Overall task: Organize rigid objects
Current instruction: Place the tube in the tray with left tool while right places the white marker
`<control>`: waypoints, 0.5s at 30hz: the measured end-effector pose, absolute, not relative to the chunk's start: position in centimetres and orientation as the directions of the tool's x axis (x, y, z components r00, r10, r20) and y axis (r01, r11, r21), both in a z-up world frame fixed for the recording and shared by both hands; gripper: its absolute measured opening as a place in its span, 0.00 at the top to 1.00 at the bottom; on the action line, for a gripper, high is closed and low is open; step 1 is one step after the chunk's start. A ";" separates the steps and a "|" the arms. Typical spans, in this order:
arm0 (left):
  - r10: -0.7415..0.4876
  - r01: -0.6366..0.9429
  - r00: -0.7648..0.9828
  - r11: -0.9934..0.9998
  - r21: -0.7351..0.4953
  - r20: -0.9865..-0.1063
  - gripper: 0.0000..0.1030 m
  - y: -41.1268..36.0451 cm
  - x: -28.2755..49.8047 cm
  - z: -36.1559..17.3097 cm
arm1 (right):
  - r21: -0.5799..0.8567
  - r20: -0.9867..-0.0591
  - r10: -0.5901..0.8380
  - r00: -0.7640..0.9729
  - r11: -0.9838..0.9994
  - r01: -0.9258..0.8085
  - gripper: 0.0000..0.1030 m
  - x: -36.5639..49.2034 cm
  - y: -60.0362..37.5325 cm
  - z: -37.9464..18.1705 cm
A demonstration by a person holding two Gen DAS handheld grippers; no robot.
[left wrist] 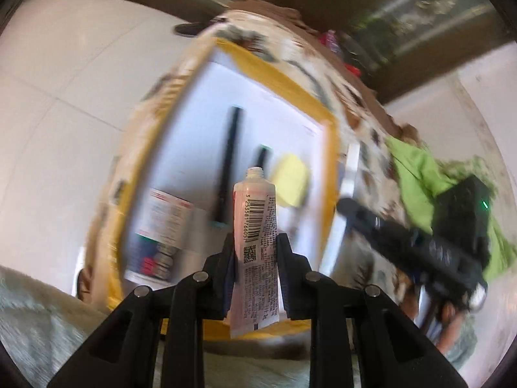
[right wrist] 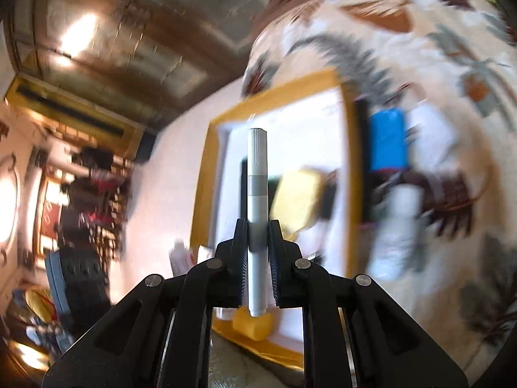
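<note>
Both hands are loaded: the left tongs (left wrist: 255,258) are clamped narrow on a soft white tube (left wrist: 257,245) with a printed barcode and no cap on its threaded nozzle, its long axis running straight out along the fingers. The right tongs (right wrist: 258,245) are pinched nearly shut on a slim, smooth grey-white marker (right wrist: 257,213), also lying lengthwise between the pads. Ahead of and below both sits the yellow-rimmed tray (left wrist: 274,74) with its white floor, resting on a leaf-patterned cloth (right wrist: 404,26). Already in it: a long black stick (left wrist: 227,165), a pale yellow pad (left wrist: 290,177) and a printed box (left wrist: 164,216), all blurred. The tray's open white area lies just beyond the tube tip, so, as I judge it, either hand could set down there, long side flat.
</note>
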State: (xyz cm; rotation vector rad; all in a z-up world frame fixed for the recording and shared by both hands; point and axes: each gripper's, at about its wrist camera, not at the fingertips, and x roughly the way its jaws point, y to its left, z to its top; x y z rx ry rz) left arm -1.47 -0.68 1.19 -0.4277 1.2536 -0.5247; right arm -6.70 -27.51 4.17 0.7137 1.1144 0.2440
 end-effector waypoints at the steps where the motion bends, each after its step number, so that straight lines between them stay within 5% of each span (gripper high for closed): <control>1: -0.570 0.139 0.241 0.821 -0.553 -0.786 0.78 -0.6 -1.3 1.0 | 0.618 -0.748 0.514 0.420 0.770 0.158 0.88 -6.4 -26.5 3.7; 15: -0.422 0.123 0.309 0.906 -0.405 -0.852 0.78 -1.4 3.8 0.2 | 0.359 -0.900 0.238 0.367 0.880 0.312 0.88 -4.6 -26.7 1.5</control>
